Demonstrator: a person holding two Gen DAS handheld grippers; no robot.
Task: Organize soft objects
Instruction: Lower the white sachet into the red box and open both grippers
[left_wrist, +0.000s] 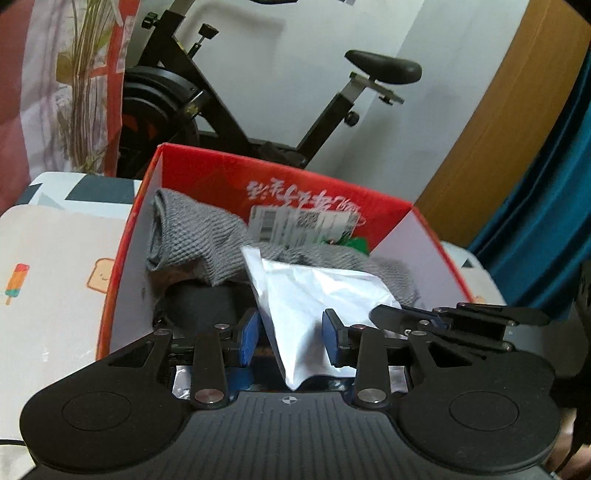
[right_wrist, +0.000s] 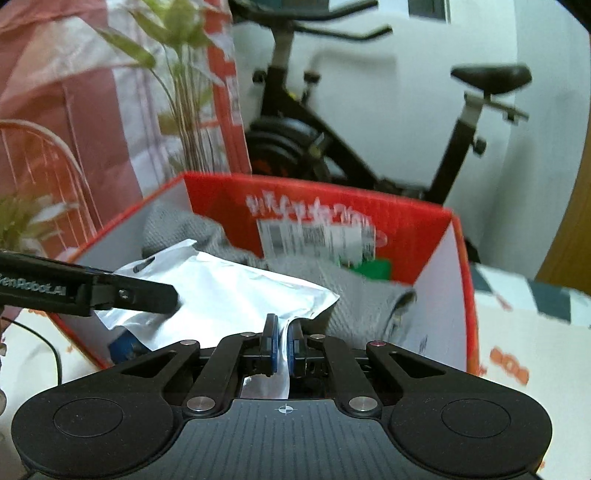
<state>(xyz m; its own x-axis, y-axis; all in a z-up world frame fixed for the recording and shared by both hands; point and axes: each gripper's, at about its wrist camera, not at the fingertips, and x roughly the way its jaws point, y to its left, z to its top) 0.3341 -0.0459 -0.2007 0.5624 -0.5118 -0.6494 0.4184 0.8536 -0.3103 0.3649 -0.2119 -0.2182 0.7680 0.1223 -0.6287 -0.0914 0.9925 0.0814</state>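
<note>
A white plastic pouch hangs over the near edge of a red cardboard box. My left gripper is open, its blue pads on either side of the pouch without pinching it. My right gripper is shut on the pouch at its lower edge; it also shows in the left wrist view at the right. A grey knitted cloth and a dark soft item lie inside the box. The left gripper's finger reaches in from the left of the right wrist view.
The box stands on a patterned bed sheet. A black exercise bike stands behind it by the white wall. A plant and a red-white bag are at the left. A green item sits in the box's far corner.
</note>
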